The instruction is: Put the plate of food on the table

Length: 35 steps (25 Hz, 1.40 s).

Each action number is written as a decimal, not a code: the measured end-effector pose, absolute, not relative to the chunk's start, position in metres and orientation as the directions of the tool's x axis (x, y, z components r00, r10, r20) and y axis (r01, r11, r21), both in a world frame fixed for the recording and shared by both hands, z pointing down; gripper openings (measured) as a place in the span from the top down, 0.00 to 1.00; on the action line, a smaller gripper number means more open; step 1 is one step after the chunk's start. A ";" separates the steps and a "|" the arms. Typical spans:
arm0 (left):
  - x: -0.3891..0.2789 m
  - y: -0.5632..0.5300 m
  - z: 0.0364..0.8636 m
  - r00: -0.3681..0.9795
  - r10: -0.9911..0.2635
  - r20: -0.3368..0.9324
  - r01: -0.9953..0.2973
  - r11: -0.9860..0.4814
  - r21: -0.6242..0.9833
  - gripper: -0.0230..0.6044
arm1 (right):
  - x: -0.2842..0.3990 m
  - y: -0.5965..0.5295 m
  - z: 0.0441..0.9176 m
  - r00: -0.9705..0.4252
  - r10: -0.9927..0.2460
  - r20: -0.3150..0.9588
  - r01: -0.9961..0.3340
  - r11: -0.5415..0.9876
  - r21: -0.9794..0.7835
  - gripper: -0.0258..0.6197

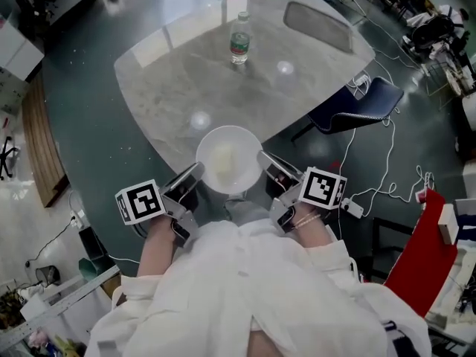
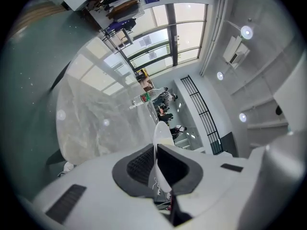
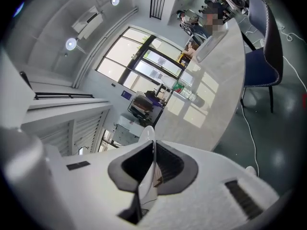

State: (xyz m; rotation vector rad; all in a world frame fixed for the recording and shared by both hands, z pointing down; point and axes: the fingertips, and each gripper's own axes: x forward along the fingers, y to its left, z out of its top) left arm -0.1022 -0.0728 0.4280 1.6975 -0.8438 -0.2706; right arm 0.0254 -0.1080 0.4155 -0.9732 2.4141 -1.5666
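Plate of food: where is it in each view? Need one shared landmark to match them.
Head view: plate lower centre, overlapping the table's near edge, held between left gripper and right gripper.
Left gripper view: plate edge-on, lower centre, rim clamped in the jaws.
Right gripper view: plate edge-on, lower centre, rim clamped likewise.
Shared landmark: water bottle standing on the table, in all three.

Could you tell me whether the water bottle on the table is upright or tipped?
Upright: the clear plastic water bottle stands cap-up on the grey marble table.
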 end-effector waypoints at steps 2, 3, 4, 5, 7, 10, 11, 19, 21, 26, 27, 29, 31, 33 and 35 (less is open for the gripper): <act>-0.102 -0.091 0.429 0.706 -0.663 0.249 -0.391 -0.071 0.918 0.92 | 0.024 -0.127 0.415 -0.800 -0.549 0.244 -0.451 0.280 -0.848 0.94; -0.101 -0.099 0.429 0.703 -0.666 0.250 -0.391 -0.068 0.918 0.92 | 0.024 -0.137 0.415 -0.804 -0.543 0.243 -0.450 0.288 -0.845 0.94; -0.100 -0.108 0.429 0.702 -0.667 0.250 -0.391 -0.067 0.918 0.92 | 0.025 -0.147 0.414 -0.809 -0.537 0.241 -0.450 0.301 -0.841 0.94; -0.096 -0.118 0.429 0.702 -0.667 0.250 -0.391 -0.068 0.918 0.92 | 0.028 -0.158 0.414 -0.810 -0.533 0.244 -0.453 0.304 -0.838 0.94; -0.088 -0.138 0.429 0.701 -0.668 0.250 -0.393 -0.069 0.917 0.92 | 0.037 -0.178 0.416 -0.810 -0.526 0.260 -0.459 0.292 -0.839 0.94; -0.079 -0.161 0.432 0.694 -0.675 0.250 -0.395 -0.067 0.916 0.92 | 0.046 -0.202 0.421 -0.814 -0.513 0.272 -0.462 0.287 -0.839 0.94; -0.078 -0.170 0.433 0.689 -0.680 0.249 -0.395 -0.064 0.917 0.92 | 0.047 -0.211 0.421 -0.817 -0.509 0.270 -0.460 0.294 -0.838 0.94; -0.077 -0.208 0.436 0.691 -0.673 0.264 -0.403 -0.055 0.914 0.92 | 0.048 -0.248 0.429 -0.813 -0.502 0.295 -0.470 0.268 -0.841 0.94; -0.080 -0.213 0.438 0.690 -0.671 0.271 -0.409 -0.053 0.911 0.92 | 0.046 -0.251 0.433 -0.812 -0.502 0.296 -0.468 0.259 -0.845 0.94; -0.085 -0.216 0.443 0.699 -0.656 0.283 -0.408 -0.042 0.912 0.92 | 0.041 -0.252 0.439 -0.804 -0.506 0.312 -0.475 0.234 -0.848 0.94; -0.086 -0.215 0.443 0.703 -0.653 0.283 -0.405 -0.041 0.913 0.92 | 0.040 -0.251 0.439 -0.801 -0.509 0.314 -0.478 0.229 -0.848 0.94; -0.088 -0.214 0.443 0.711 -0.644 0.282 -0.401 -0.042 0.915 0.92 | 0.039 -0.250 0.439 -0.794 -0.519 0.317 -0.483 0.221 -0.847 0.94; -0.090 -0.215 0.442 0.721 -0.631 0.288 -0.403 -0.044 0.914 0.92 | 0.037 -0.248 0.439 -0.786 -0.529 0.319 -0.486 0.211 -0.848 0.94; -0.094 -0.215 0.441 0.729 -0.617 0.297 -0.411 -0.048 0.910 0.92 | 0.034 -0.245 0.440 -0.779 -0.536 0.327 -0.493 0.199 -0.847 0.94; -0.098 -0.216 0.440 0.733 -0.607 0.308 -0.424 -0.054 0.904 0.92 | 0.030 -0.244 0.443 -0.771 -0.534 0.346 -0.507 0.187 -0.841 0.94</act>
